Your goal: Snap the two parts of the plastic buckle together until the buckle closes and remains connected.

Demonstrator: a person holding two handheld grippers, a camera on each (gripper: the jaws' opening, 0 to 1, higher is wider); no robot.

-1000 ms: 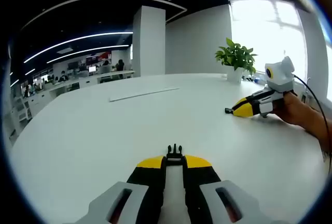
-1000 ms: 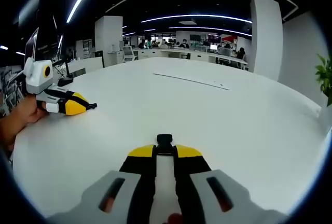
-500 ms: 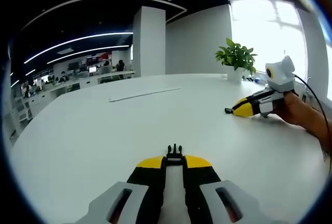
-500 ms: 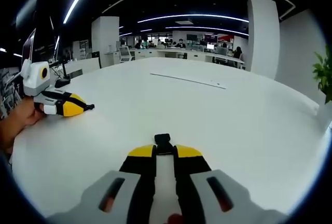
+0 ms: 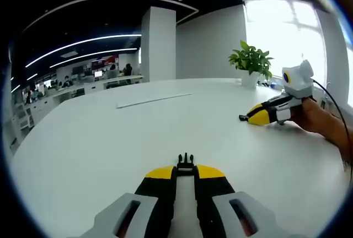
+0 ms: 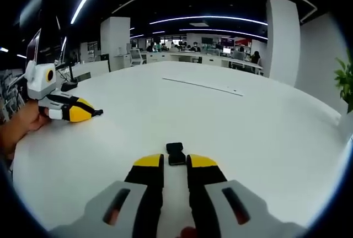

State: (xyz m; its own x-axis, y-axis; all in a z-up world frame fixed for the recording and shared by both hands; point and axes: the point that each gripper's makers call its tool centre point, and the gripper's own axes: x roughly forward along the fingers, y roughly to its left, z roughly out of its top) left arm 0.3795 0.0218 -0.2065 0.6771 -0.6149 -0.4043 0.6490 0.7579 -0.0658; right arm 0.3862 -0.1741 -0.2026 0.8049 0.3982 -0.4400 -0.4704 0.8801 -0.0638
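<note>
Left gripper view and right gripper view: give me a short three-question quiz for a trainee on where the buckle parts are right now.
1. True or false: the black pronged plastic buckle part is pinched between the jaws of the left gripper.
2. Multiple choice: the pronged part and the black boxy socket part, which sits at the tips of the right gripper, are A) snapped together, B) apart, one at each gripper, C) both in one gripper.
3. Fill in: in the left gripper view, the potted green plant stands on the white table beyond the ____ gripper.

Key: 1 true; 2 B; 3 right.
</note>
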